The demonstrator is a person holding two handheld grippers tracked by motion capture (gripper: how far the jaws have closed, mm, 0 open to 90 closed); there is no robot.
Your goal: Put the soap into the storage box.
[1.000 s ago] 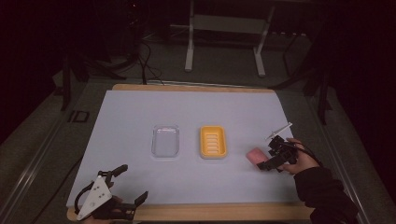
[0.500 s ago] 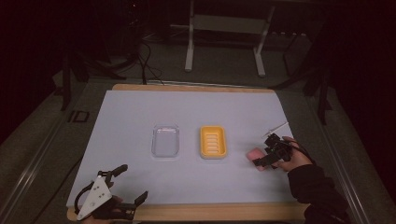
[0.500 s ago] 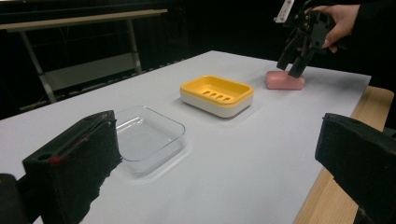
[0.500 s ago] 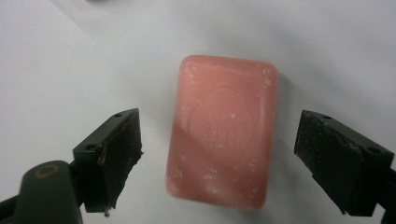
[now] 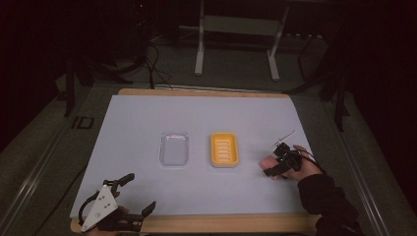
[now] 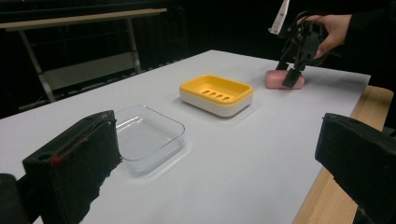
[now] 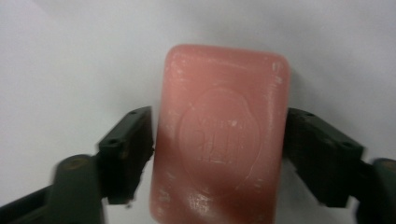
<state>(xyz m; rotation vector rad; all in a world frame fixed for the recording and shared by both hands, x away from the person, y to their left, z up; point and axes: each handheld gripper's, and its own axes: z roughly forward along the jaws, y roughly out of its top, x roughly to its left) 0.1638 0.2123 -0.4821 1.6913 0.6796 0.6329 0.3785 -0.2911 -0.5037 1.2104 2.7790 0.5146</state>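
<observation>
The pink soap [image 7: 219,149] lies flat on the white desk [image 5: 147,118], on the right side, just beside the yellow soap dish [image 5: 224,150]. It is not in the dish. In the right gripper view the soap has a round stamp on its top.

The right gripper [image 5: 273,166] points down at the soap. Its two black jaws have just been closing, and the soap sits between them. One jaw is on each long side of the soap. They look like they touch both sides, so the right gripper is clamped on the soap. The soap is on the desk and not lifted. A hand [image 5: 301,166] in a dark sleeve holds this gripper.

The left gripper [image 5: 129,196] rests at the near left edge of the desk. Its jaws are wide apart with nothing between them.

A clear dish [image 5: 174,148] sits to the left of the yellow soap dish, near it but not touching
</observation>
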